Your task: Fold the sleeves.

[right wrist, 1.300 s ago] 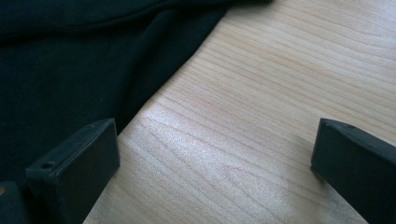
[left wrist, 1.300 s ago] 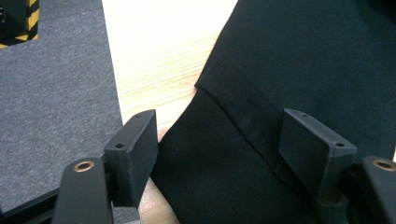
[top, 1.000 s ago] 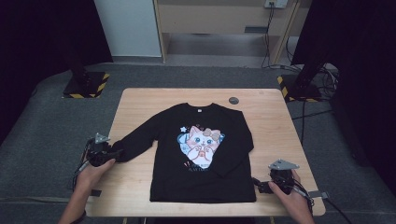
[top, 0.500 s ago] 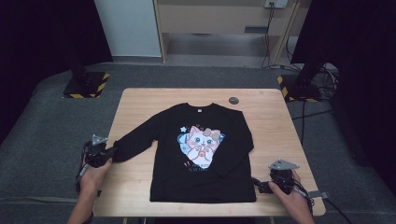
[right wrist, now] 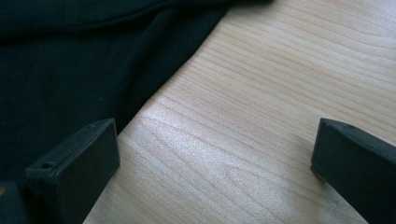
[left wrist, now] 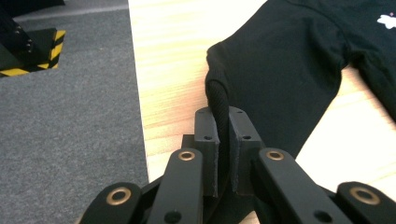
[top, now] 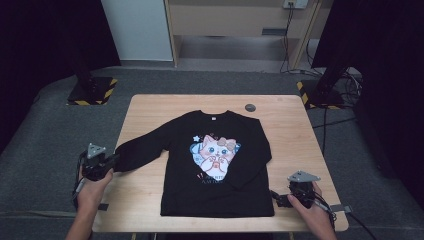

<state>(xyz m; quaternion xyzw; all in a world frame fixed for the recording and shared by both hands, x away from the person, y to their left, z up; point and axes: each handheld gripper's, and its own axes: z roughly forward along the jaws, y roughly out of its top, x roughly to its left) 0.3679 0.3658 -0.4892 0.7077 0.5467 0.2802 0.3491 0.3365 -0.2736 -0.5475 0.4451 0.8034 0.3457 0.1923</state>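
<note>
So the black long-sleeved sweatshirt with a cartoon cat print (top: 217,162) lies flat, front up, in the middle of the pale wooden table (top: 150,190). Its one sleeve cuff (left wrist: 219,95) sticks out past the table's left edge, and the left gripper (top: 111,161) is clamped tight on it, ribbed fabric squeezed between the pads. The right gripper (top: 277,199) sits at the hem's near corner, jaws spread wide over bare wood, gripping nothing. The other sleeve is folded across the body, so its cuff is hard to make out. There's a small dark round disc (top: 250,107) near the far edge.
</note>
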